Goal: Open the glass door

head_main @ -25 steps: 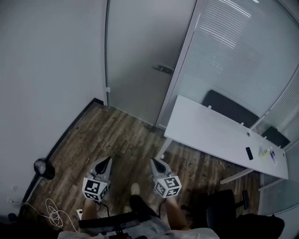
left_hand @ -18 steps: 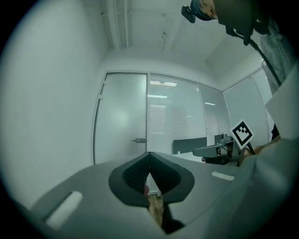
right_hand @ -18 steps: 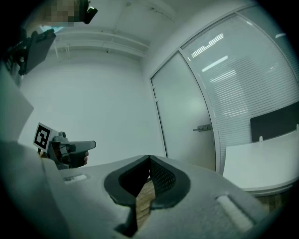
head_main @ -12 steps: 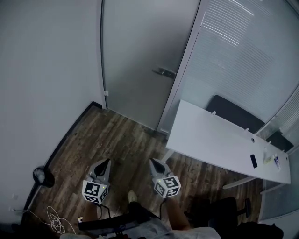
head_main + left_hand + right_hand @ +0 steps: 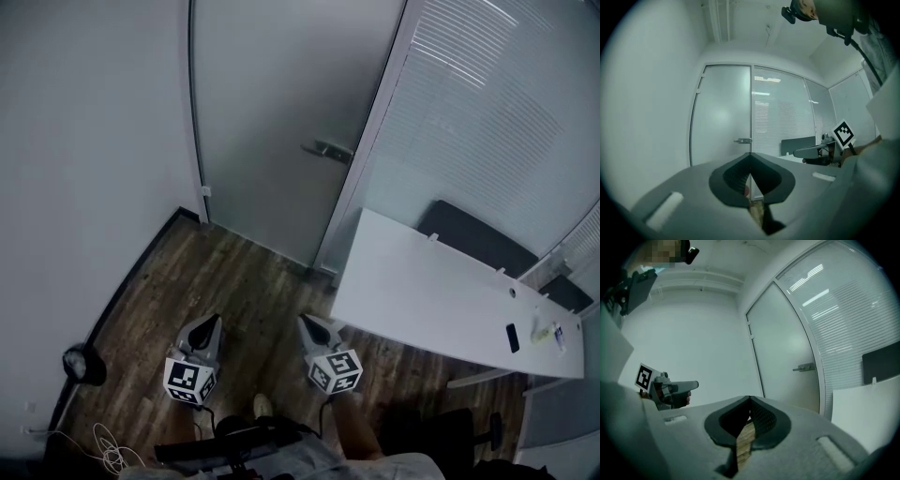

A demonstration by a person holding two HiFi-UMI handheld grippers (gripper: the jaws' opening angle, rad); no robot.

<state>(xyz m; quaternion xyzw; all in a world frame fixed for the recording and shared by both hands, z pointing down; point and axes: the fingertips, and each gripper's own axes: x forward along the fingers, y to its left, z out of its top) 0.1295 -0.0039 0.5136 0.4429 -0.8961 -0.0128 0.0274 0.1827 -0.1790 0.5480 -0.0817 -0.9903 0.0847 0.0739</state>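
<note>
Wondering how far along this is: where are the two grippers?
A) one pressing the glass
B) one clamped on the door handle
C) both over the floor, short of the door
C: in the head view the left gripper and right gripper hang over the wood floor, clear of the door handle.

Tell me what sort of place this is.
Most likely a small office or meeting room: a frosted glass door, a glass partition with blinds, and a long white desk.
</note>
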